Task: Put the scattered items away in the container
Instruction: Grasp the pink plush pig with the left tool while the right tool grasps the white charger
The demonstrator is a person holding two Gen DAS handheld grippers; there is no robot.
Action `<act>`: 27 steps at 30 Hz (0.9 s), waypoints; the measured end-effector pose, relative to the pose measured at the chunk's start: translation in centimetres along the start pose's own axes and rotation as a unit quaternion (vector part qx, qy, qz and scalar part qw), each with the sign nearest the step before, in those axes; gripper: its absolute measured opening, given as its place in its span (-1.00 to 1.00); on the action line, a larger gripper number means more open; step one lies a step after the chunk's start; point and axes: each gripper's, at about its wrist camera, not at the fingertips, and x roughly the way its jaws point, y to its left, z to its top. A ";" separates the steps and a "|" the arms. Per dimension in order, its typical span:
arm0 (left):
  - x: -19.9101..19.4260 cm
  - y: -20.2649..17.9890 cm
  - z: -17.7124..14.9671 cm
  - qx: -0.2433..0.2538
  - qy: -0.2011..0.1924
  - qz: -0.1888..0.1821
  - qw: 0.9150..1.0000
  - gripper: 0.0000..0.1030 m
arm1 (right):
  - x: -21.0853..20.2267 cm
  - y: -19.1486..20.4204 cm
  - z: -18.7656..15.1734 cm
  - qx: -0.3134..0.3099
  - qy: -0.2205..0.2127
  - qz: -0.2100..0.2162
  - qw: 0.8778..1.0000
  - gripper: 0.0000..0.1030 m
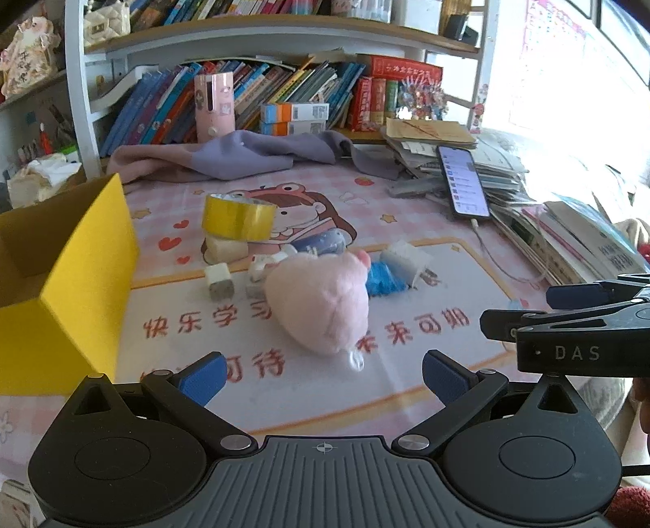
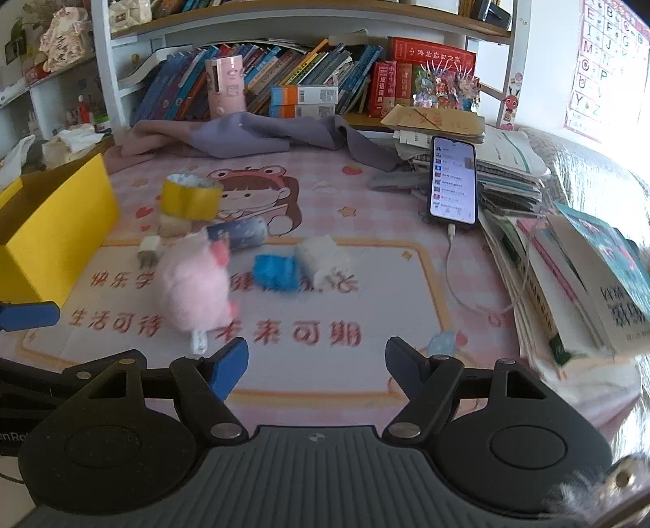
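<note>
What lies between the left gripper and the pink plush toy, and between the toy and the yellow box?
Nothing visible does. The left gripper faces the pink plush toy across bare mat, and the mat towards the yellow box is clear too.

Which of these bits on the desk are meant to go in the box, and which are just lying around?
For the job: yellow box, gold tape roll, pink plush toy, white plug, blue bundle.

Just lying about: phone, purple cloth, book stacks.

Child's home study desk — bookshelf (image 1: 284, 36), cartoon mat (image 2: 284, 195).
</note>
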 end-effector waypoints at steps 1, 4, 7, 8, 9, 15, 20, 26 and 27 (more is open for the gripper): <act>0.5 -0.2 0.4 -0.002 0.003 0.005 1.000 1.00 | 0.5 -0.5 0.5 -0.001 0.002 0.002 1.000 0.44; 1.7 -0.7 1.3 -0.008 0.011 0.015 1.000 1.00 | 1.7 -1.6 1.7 -0.003 0.004 0.010 1.000 0.44; 3.0 -1.0 2.1 -0.016 0.021 0.025 0.999 1.00 | 3.2 -2.5 2.7 -0.010 0.011 0.012 1.000 0.44; 3.3 -1.1 2.3 -0.019 0.023 0.029 0.999 1.00 | 3.7 -2.7 3.0 -0.012 0.013 0.012 1.000 0.44; 3.7 -1.1 2.6 -0.022 0.024 0.033 0.999 1.00 | 4.1 -3.0 3.3 -0.013 0.015 0.016 1.000 0.44; 5.7 -1.2 3.6 -0.040 0.042 0.050 0.997 1.00 | 6.4 -3.9 4.7 -0.028 0.024 0.026 0.999 0.44; 7.3 -1.4 4.0 -0.048 0.055 0.060 0.996 1.00 | 8.1 -4.2 5.5 -0.043 0.033 0.028 0.998 0.44; 8.9 -1.6 4.3 -0.055 0.066 0.064 0.994 1.00 | 10.1 -4.0 6.3 -0.066 0.048 0.037 0.996 0.44; 9.2 -1.6 4.4 -0.056 0.068 0.064 0.994 1.00 | 10.5 -4.0 6.4 -0.067 0.051 0.039 0.996 0.44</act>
